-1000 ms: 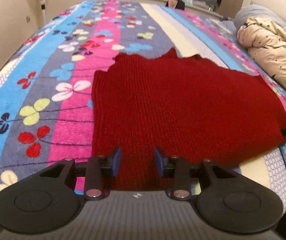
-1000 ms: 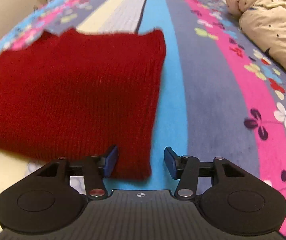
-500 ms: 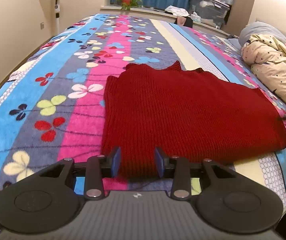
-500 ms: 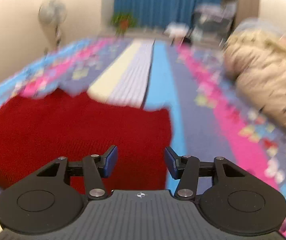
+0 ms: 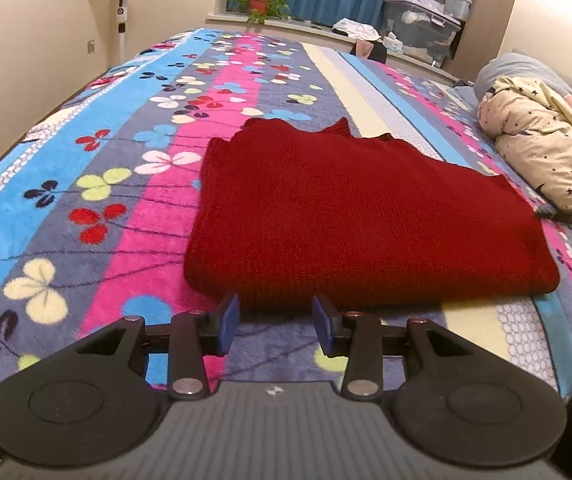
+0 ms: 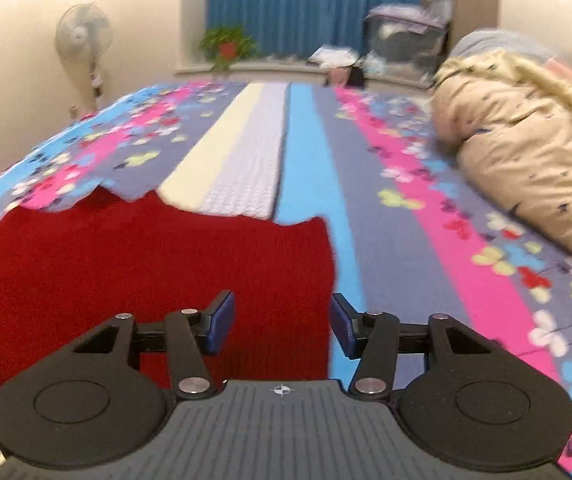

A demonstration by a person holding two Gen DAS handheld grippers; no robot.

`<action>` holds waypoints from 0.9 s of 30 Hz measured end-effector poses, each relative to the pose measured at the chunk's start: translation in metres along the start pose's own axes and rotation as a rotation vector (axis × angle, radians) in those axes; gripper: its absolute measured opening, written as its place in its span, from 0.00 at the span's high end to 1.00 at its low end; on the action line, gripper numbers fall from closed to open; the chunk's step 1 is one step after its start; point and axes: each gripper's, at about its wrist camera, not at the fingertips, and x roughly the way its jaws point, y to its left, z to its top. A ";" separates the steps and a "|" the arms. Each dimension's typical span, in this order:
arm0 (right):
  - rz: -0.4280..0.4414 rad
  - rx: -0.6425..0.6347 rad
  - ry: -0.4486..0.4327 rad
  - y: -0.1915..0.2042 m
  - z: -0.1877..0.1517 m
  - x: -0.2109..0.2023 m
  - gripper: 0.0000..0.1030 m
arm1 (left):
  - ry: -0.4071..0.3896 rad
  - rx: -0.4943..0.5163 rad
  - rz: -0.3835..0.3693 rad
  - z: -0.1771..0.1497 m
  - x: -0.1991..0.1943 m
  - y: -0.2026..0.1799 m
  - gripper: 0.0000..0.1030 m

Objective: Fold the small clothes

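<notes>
Over the last second both grippers have pulled back and risen from the red knitted sweater [image 5: 365, 220], which lies folded flat on the floral striped blanket [image 5: 86, 184] of the bed; its near edge now sits just beyond the left gripper [image 5: 276, 330] instead of between the fingers. The right gripper [image 6: 282, 328] hangs over the sweater's right edge, and both sets of jaws are spread and hold nothing. This suggests a fold has been released and the next grasp is not yet begun.
</notes>
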 end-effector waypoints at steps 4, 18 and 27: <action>-0.043 -0.060 0.186 0.003 -0.013 0.028 0.46 | 0.009 -0.014 -0.021 -0.002 0.001 -0.004 0.50; -0.044 -0.036 0.176 0.003 -0.016 0.023 0.44 | 0.090 -0.142 -0.100 0.000 0.027 -0.008 0.18; -0.071 -0.054 0.220 0.009 -0.015 0.032 0.41 | 0.201 -0.296 -0.156 0.002 0.059 0.004 0.17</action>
